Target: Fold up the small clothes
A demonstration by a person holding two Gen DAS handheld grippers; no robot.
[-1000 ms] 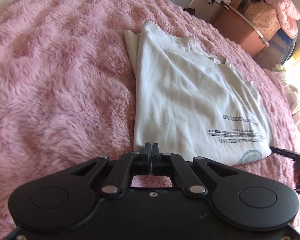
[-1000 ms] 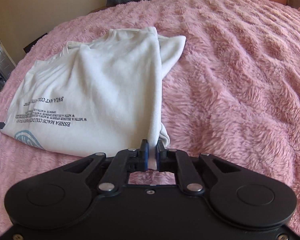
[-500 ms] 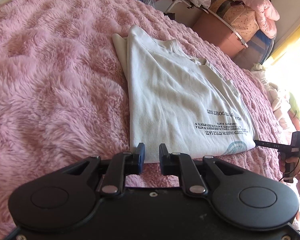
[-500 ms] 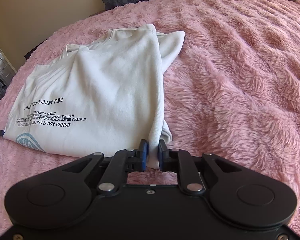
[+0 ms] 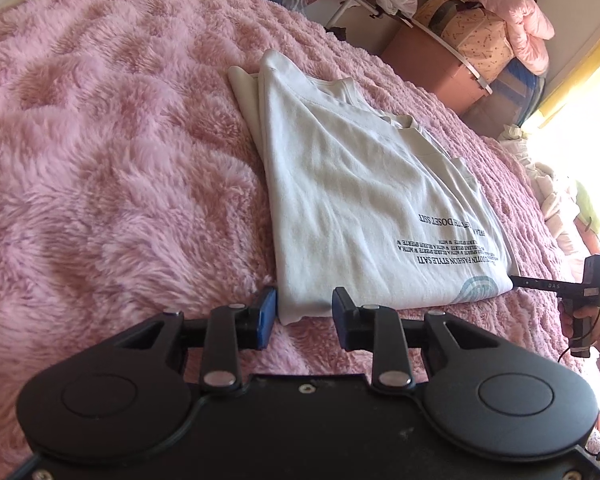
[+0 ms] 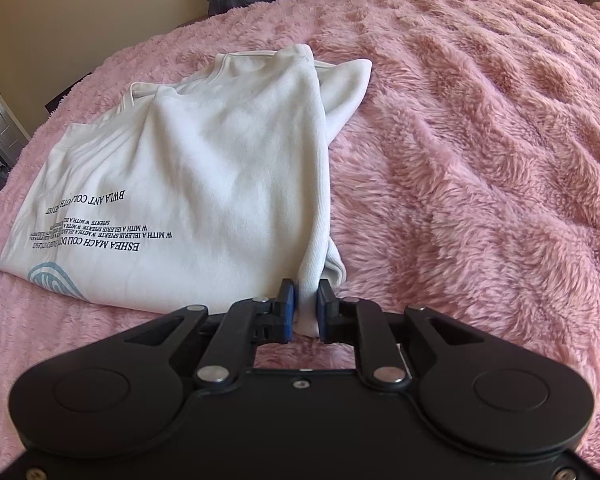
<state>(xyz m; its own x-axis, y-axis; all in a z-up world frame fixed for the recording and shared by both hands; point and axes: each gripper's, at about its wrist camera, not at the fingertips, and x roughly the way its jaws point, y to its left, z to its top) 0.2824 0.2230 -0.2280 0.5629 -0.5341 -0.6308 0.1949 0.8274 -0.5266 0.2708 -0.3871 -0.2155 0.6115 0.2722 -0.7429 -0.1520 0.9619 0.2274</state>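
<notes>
White T-shirt (image 5: 364,208) lies folded lengthwise on the pink fluffy bed (image 5: 112,168), hem toward both tools. Left tool (image 5: 305,312) is opening, pads clear of the 12 o'clock corner, releasing it; right tool (image 6: 303,309) pinches its corner, anchoring the fold.

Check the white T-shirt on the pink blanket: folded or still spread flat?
Folded. The white T-shirt lies as a narrow doubled stack with layered edges on the pink blanket, a sleeve sticking out beneath.
</notes>
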